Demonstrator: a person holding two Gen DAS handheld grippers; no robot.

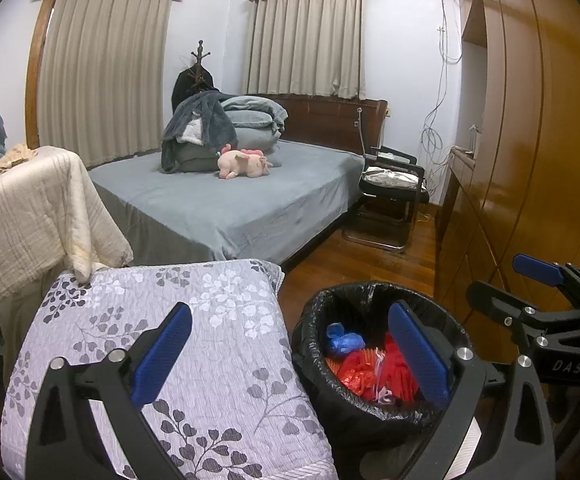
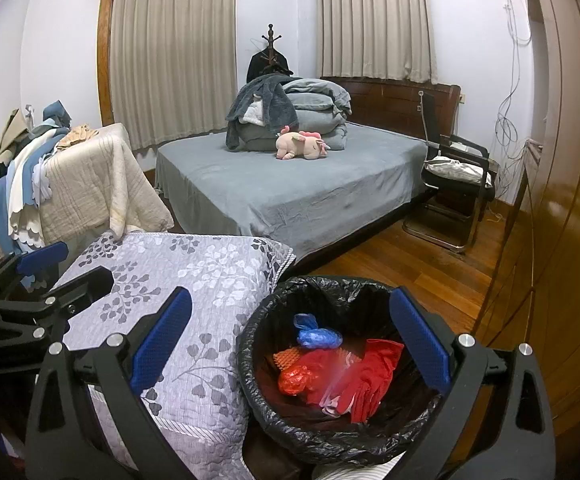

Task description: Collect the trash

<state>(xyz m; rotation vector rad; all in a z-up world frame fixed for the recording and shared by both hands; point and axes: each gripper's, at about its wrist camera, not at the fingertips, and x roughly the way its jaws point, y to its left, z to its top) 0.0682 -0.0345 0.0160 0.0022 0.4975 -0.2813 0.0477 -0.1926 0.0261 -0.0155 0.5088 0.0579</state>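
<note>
A round trash bin point(image 1: 314, 344) lined with a black bag point(image 2: 258, 392) stands on the wood floor beside a floral cushion. Inside lie a blue plastic bag point(image 1: 344, 340) point(image 2: 316, 336), red plastic bags point(image 1: 360, 372) point(image 2: 330, 376) and orange mesh point(image 2: 286, 358). My left gripper point(image 1: 290, 356) is open and empty, above the cushion and the bin's left side. My right gripper point(image 2: 290, 356) is open and empty, straddling the bin from above. Each gripper also shows in the other's view: the right one point(image 1: 530, 284), the left one point(image 2: 62, 264).
A grey-and-white floral cushion point(image 1: 194, 344) point(image 2: 178, 292) sits left of the bin. Behind are a bed point(image 1: 230, 200) with bedding and a pink plush toy point(image 1: 244, 162), a draped rack point(image 1: 46, 208), a black chair point(image 1: 394, 196) and a wooden wardrobe point(image 1: 530, 140).
</note>
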